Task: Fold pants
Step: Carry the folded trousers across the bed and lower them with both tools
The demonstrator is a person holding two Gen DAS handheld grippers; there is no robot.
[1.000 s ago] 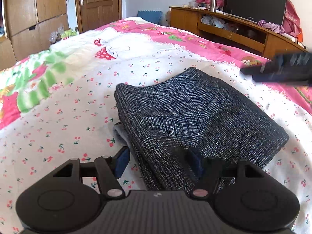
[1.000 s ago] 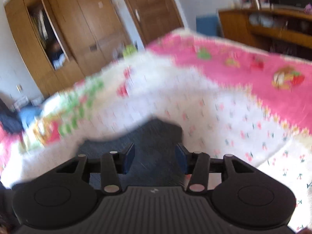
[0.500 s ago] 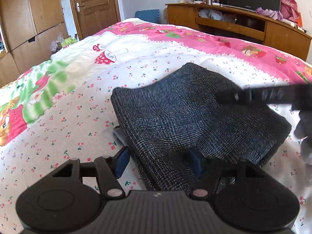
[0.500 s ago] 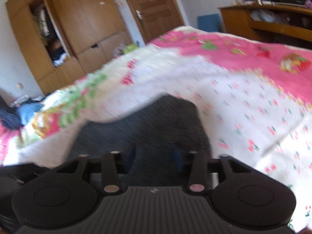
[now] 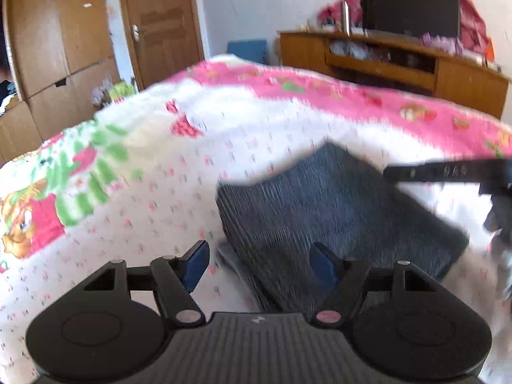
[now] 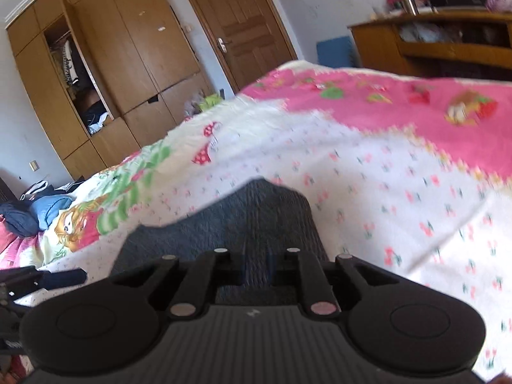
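The dark grey checked pants [image 5: 336, 214] lie folded into a thick rectangle on the bed; they also show in the right wrist view [image 6: 243, 220]. My left gripper [image 5: 259, 260] is open, its blue pads on either side of the near left corner of the stack, and it holds nothing. My right gripper [image 6: 256, 267] hangs low over the pants' right edge with its fingers drawn close together; the frame is blurred and nothing shows between them. The right gripper also shows as a dark bar in the left wrist view [image 5: 448, 172].
The bed cover [image 5: 160, 172] is white with cherries and has a pink band at the far side. A wooden TV cabinet [image 5: 400, 60] stands beyond the bed on the right. A wardrobe [image 6: 105, 73] and a door [image 6: 243, 22] stand at the back. Blue clothes [image 6: 35, 211] lie at the far left.
My right gripper's fingers have closed from a clear gap to nearly together while it dropped lower over the pants. My left gripper has tilted up a little and stayed open.
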